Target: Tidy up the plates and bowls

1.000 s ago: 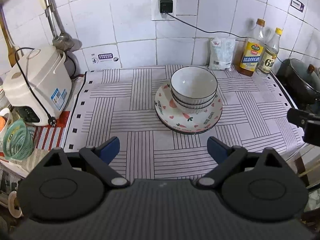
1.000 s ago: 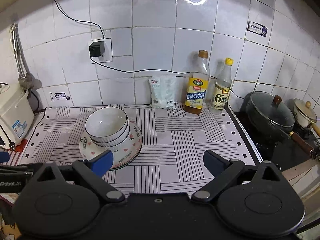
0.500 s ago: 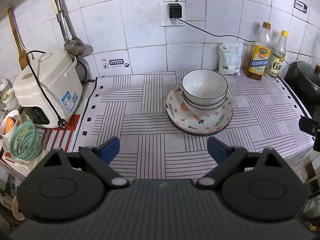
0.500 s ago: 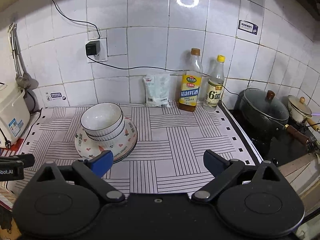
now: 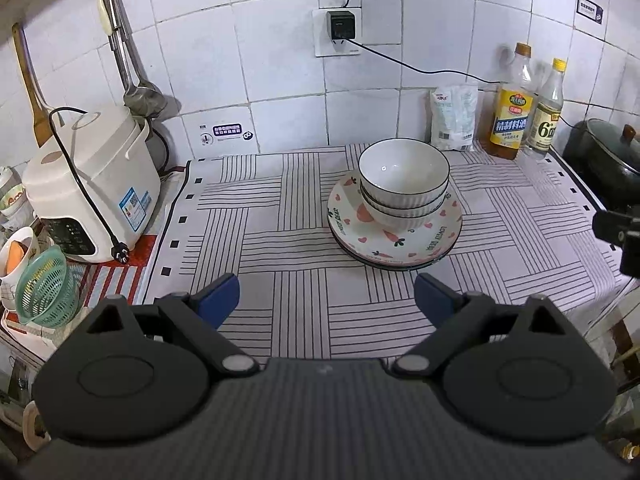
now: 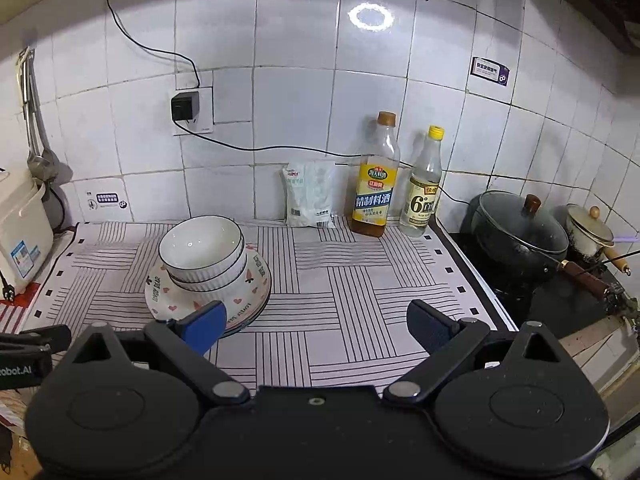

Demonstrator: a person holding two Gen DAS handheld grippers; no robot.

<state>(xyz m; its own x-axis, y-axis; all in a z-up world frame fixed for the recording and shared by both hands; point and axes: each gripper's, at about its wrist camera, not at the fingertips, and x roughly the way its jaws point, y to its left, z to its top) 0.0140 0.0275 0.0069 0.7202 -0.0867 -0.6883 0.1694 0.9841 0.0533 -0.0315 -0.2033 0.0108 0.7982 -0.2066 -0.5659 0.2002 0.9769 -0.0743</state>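
Nearest me, my left gripper (image 5: 326, 296) has its fingers spread wide with nothing between them, hanging over the near edge of the striped cloth (image 5: 280, 240). My right gripper (image 6: 316, 322) is spread and empty too.

Past the left fingertips, the stack lies at about one o'clock: nested white bowls (image 5: 403, 178) seated in the patterned plates (image 5: 394, 242), all round, so there is no long axis to line up with. From the right gripper the same bowls (image 6: 202, 250) and plates (image 6: 208, 300) lie at about ten o'clock, and its left finger (image 6: 202, 326) overlaps the near plate rim in view; I cannot tell whether it touches.

I judge the right gripper nearer, but the stack is off its centreline.

Farther back, the bottles (image 6: 374, 178) stand against the tiled wall.
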